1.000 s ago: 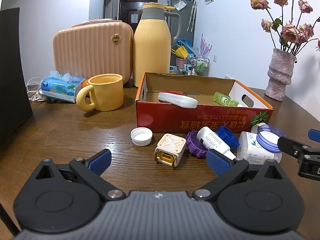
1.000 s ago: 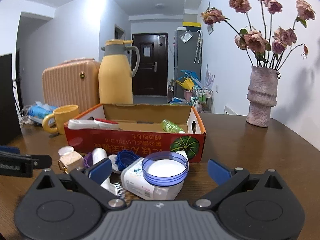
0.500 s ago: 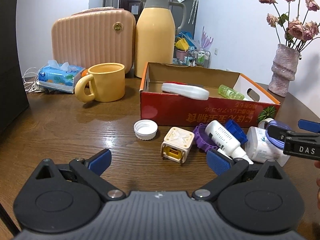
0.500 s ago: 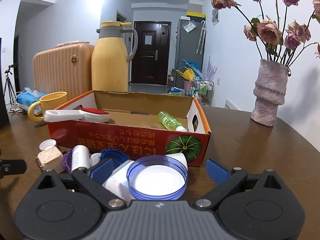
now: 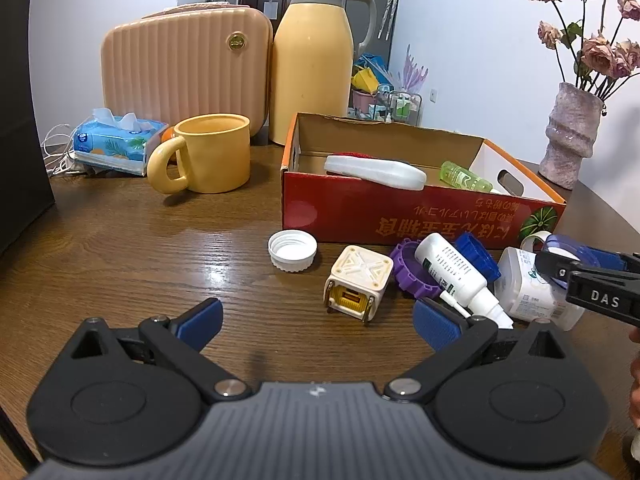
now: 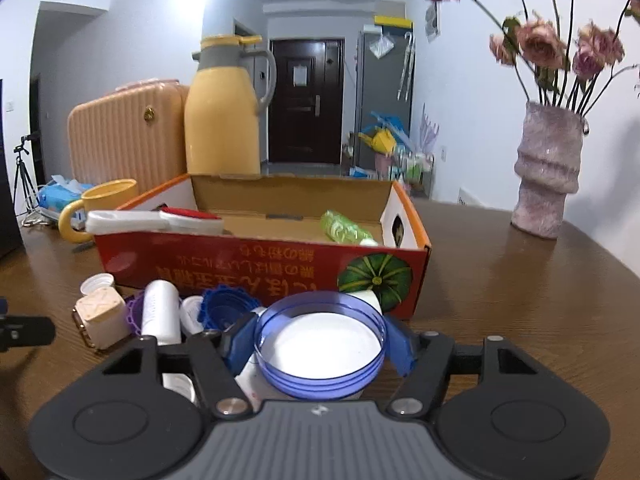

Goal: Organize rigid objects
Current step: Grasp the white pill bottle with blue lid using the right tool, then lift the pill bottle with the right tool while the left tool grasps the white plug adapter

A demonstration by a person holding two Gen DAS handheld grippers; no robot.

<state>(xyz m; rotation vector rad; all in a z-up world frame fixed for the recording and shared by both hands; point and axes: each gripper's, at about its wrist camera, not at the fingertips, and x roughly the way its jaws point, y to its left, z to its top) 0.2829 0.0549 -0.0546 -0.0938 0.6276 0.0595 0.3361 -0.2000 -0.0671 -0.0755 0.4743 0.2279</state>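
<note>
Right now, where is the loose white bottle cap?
In the left wrist view the white bottle cap lies open side up on the table, before the red box's left corner, left of the cream cube.

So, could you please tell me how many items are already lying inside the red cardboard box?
2 visible: a white brush-like item with a red face along the box's left side, and a green bottle near the right end by the handle hole. The front wall hides part of the floor, so more could be hidden.
</note>
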